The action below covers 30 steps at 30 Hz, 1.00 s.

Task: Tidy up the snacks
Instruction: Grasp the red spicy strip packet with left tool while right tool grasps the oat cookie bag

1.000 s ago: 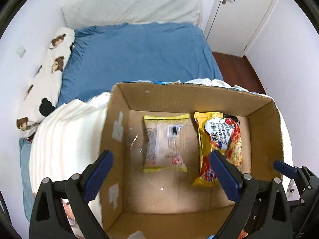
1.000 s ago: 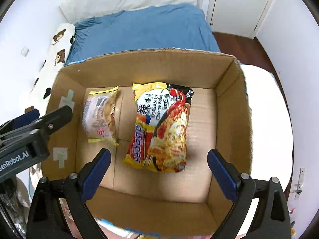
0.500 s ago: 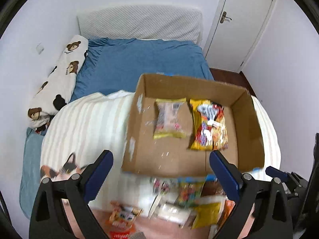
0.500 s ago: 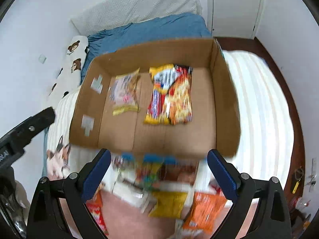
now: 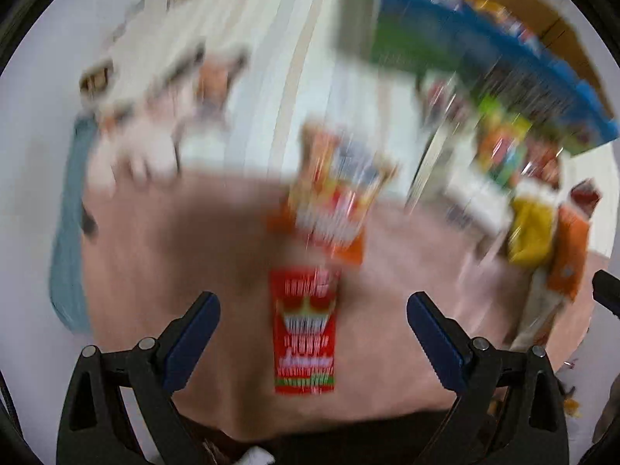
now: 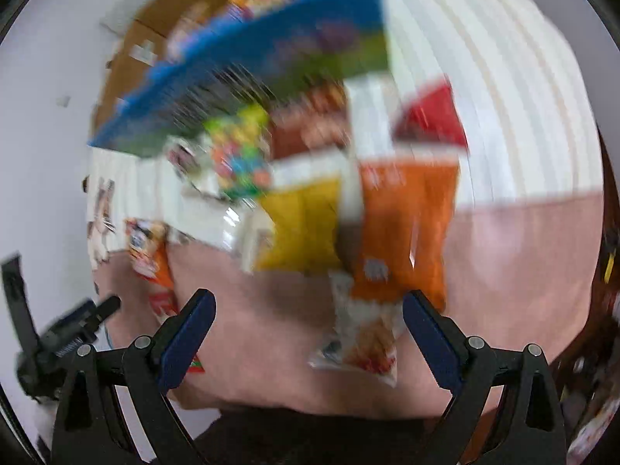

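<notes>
Both views are blurred by motion. My left gripper (image 5: pixel 312 304) is open above a red snack packet (image 5: pixel 304 333) lying on the pink blanket (image 5: pixel 174 271); an orange-and-red packet (image 5: pixel 335 197) lies just beyond it. My right gripper (image 6: pixel 308 300) is open over a pile of snacks: an orange bag (image 6: pixel 403 228), a yellow bag (image 6: pixel 302 224), a white packet (image 6: pixel 364 337) near its right finger, a red packet (image 6: pixel 430 120) and a colourful candy bag (image 6: pixel 240 155). The cardboard box (image 6: pixel 162 46), with a blue and green printed side (image 6: pixel 271 54), stands behind the pile.
A white striped cover (image 6: pixel 484 77) spreads behind the pink blanket. The same snack pile shows at the right in the left wrist view, with a yellow bag (image 5: pixel 531 228). The left gripper's body (image 6: pixel 58 345) shows at the lower left of the right wrist view.
Both grippers have pulled back from the box and tilted down, so the loose snacks on the pink blanket now fill the views. Both stay open and empty.
</notes>
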Each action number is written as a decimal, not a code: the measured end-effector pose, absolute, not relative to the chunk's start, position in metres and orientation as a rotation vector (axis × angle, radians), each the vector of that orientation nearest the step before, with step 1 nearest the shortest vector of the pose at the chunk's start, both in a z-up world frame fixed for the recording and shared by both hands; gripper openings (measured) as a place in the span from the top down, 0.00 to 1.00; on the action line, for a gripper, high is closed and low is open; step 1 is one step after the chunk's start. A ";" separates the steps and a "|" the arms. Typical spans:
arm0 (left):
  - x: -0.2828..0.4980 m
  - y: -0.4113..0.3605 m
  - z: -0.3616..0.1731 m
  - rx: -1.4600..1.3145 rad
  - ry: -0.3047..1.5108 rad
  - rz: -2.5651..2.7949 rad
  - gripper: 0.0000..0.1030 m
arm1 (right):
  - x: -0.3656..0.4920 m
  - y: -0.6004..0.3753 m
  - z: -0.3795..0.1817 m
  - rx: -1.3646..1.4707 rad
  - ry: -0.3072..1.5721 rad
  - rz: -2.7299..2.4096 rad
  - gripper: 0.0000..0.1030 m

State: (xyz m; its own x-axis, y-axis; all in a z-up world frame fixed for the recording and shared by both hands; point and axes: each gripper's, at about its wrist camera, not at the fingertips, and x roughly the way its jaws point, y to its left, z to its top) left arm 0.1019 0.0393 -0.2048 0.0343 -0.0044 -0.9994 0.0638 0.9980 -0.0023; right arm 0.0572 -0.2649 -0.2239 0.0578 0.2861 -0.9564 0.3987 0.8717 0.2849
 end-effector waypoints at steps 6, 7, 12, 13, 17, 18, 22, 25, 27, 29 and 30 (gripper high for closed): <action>0.075 0.053 -0.276 0.019 1.691 0.013 0.04 | 0.028 -0.269 -0.281 0.588 1.621 -0.151 0.04; 0.074 0.054 -0.283 0.014 1.703 0.017 0.04 | 0.024 -0.269 -0.290 0.601 1.629 -0.160 0.04; 0.072 0.048 -0.298 0.041 1.668 0.030 0.08 | 0.017 -0.264 -0.305 0.588 1.594 -0.164 0.05; 0.074 0.045 -0.296 0.055 1.647 0.029 0.22 | 0.016 -0.262 -0.304 0.565 1.592 -0.169 0.09; 0.076 0.030 -0.290 0.067 1.614 0.009 0.54 | 0.012 -0.247 -0.300 0.481 1.593 -0.140 0.36; 0.077 0.025 -0.287 0.058 1.608 0.000 0.54 | 0.010 -0.241 -0.299 0.473 1.595 -0.122 0.38; 0.077 -0.007 -0.277 0.045 1.587 -0.069 0.55 | 0.007 -0.222 -0.297 0.477 1.599 -0.045 0.46; 0.079 -0.043 -0.273 0.062 1.576 -0.141 0.55 | 0.012 -0.211 -0.295 0.454 1.589 -0.012 0.46; 0.080 -0.065 -0.272 0.070 1.575 -0.193 0.55 | 0.015 -0.206 -0.294 0.428 1.584 -0.004 0.46; 0.081 -0.086 -0.277 0.115 1.578 -0.219 0.52 | 0.020 -0.203 -0.294 0.405 1.600 0.003 0.46; 0.081 -0.094 -0.281 0.133 1.589 -0.227 0.52 | 0.021 -0.203 -0.295 0.411 1.610 0.000 0.45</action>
